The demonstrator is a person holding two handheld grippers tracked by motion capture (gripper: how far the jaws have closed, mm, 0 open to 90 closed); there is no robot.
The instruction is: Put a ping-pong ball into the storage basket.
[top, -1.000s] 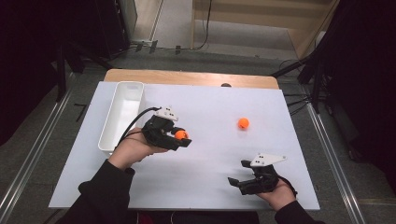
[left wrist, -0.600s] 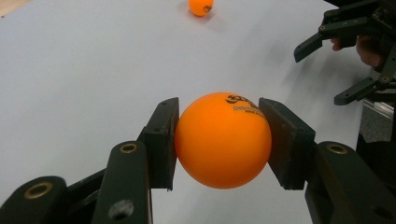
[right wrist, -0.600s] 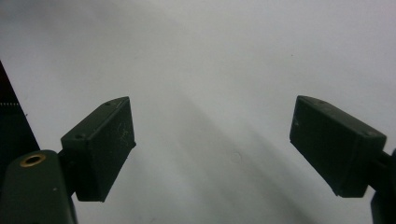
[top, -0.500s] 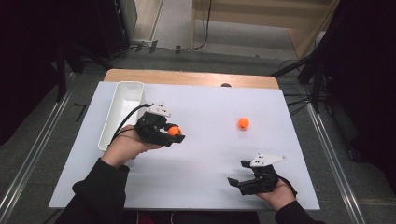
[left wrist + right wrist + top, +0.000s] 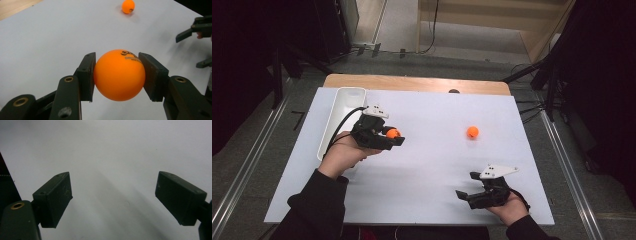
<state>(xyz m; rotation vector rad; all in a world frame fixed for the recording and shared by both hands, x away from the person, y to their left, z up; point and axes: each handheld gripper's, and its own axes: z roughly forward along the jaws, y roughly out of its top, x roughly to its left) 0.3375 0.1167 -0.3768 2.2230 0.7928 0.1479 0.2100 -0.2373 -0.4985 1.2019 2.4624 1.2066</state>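
My left gripper (image 5: 394, 138) is shut on an orange ball (image 5: 119, 75), with a black pad pressed on each side of it. It holds the ball just above the white table (image 5: 437, 165), right of a white tray (image 5: 343, 100). A second orange ball (image 5: 472, 132) lies loose on the table at centre right, also seen far ahead as the loose ball (image 5: 128, 6) in the left gripper view. My right gripper (image 5: 466, 184) rests near the front right edge, open, with only bare table between its pads (image 5: 53, 197).
The long white tray stands along the table's left side, close behind the left hand. A wooden strip (image 5: 412, 82) borders the far edge. Bare white surface stretches between the two hands and around the loose ball.
The left hand has carried the held ball a little to the left and away, nearer the tray. The right gripper and the loose ball have stayed put.
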